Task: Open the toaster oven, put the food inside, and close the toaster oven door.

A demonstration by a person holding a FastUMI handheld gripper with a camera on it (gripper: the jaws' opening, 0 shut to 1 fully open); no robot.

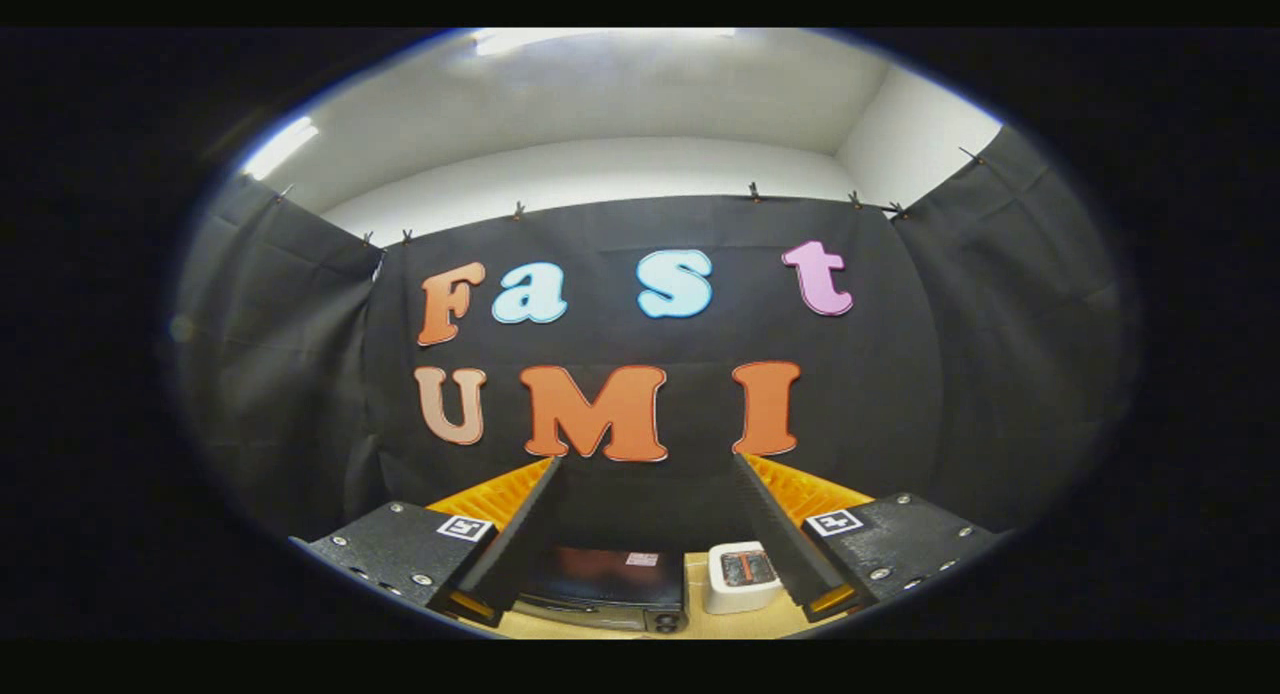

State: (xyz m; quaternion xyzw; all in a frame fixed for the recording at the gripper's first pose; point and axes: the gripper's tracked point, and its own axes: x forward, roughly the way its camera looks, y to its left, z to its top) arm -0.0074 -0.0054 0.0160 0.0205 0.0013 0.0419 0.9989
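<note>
Claw [645, 534] stood wide and empty above the boxy black metal toaster oven [600, 586]; its stiff hinged door probably needs a top-edge grip.

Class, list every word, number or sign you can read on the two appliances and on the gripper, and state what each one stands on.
No text can be read.
Sticker on top of the toaster oven: too small and blurred to read.
White toaster: no legible marking.
Square tags on the open gripper: black-and-white patterns, not words.
</note>
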